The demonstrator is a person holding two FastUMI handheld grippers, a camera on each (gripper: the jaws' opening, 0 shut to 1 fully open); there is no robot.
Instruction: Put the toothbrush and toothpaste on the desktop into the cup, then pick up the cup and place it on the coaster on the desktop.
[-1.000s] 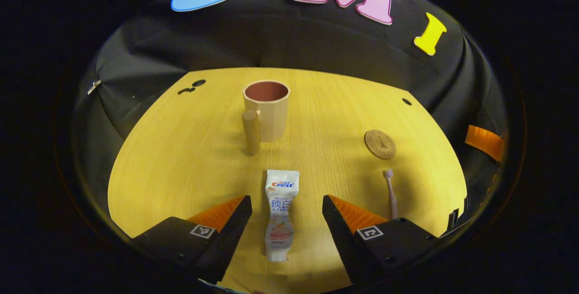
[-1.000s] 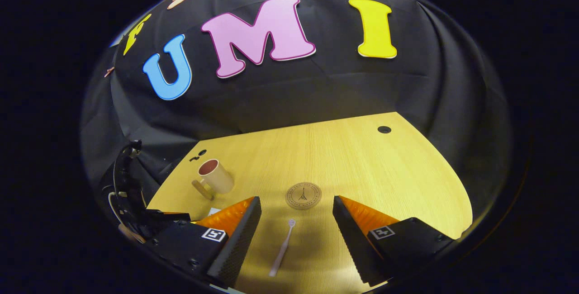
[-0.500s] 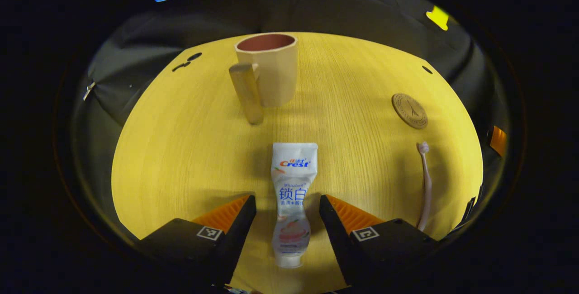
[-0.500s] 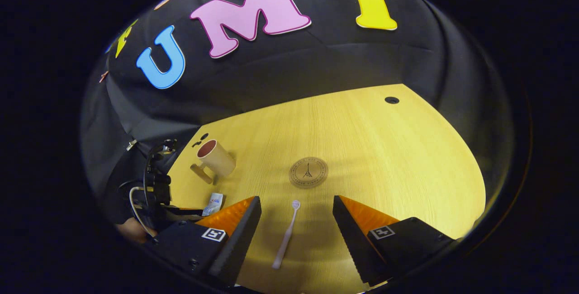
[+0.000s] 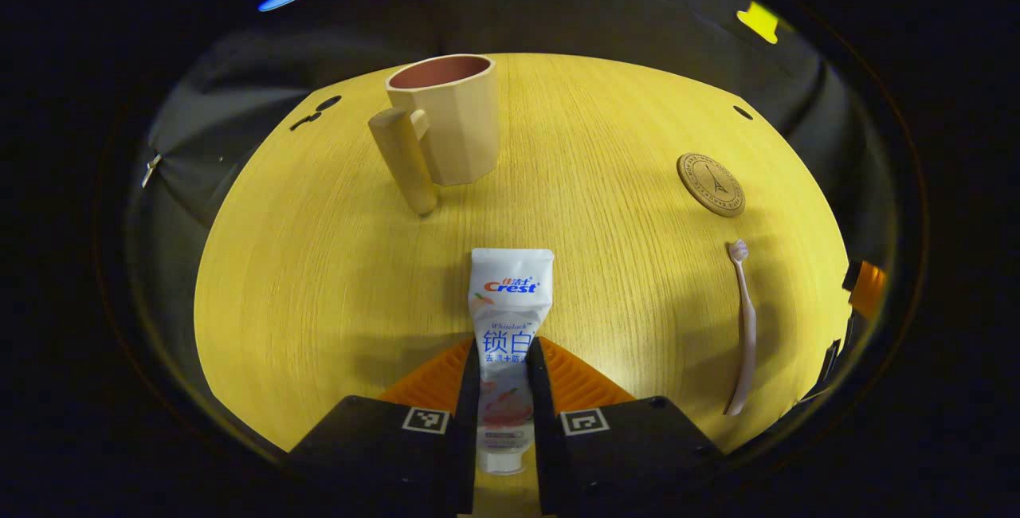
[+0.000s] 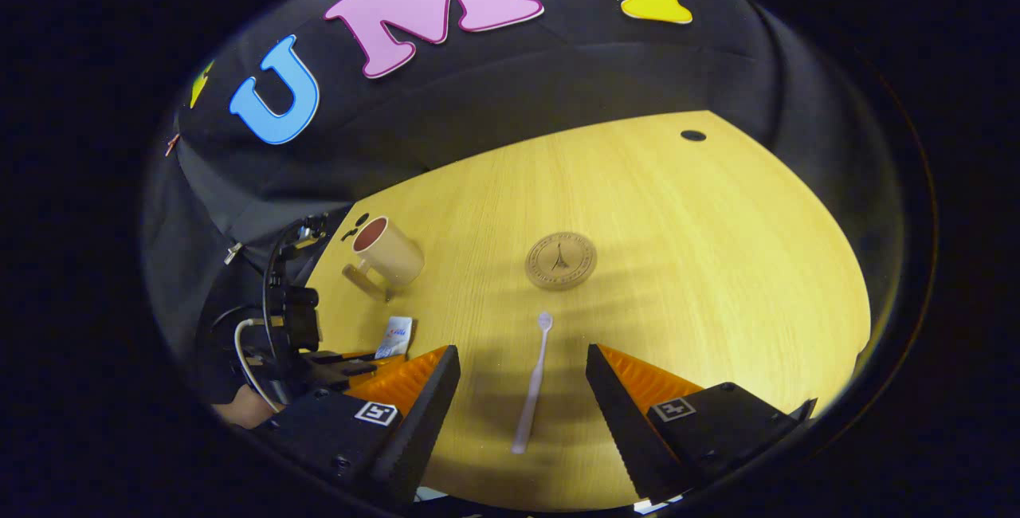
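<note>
Ahead, cup beyond toothpaste.

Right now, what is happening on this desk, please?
A person works with two handheld grippers. The left gripper is shut on the lower part of the toothpaste, which lies flat on the desktop. The right gripper is open, with the toothbrush lying between its fingers, not grasped. The cup stands empty, and the coaster is bare.
</note>
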